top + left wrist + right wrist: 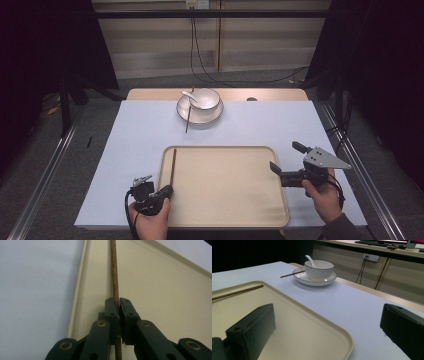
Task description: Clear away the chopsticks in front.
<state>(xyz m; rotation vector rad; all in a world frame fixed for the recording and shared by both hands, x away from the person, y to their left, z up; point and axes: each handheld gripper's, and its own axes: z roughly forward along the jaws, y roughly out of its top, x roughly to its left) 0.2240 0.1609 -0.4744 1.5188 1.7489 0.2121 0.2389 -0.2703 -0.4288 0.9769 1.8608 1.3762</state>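
Note:
A brown chopstick (173,167) runs along the left side of the beige tray (225,210). My left gripper (165,192) is shut on its near end; in the left gripper view the jaws clamp the chopstick (115,277) just inside the tray's rim (77,290). A second chopstick (188,117) leans on the white plate (200,120) at the far middle of the table. On the plate stands a white bowl (205,99) with a white spoon (189,95) in it. My right gripper (286,156) is open over the tray's right edge, holding nothing.
The white table top (130,150) ends in a wooden strip at the far edge. The right gripper view looks across the tray (312,335) to the bowl (319,268), plate (304,278) and leaning chopstick (290,274). Cables hang on the wall behind.

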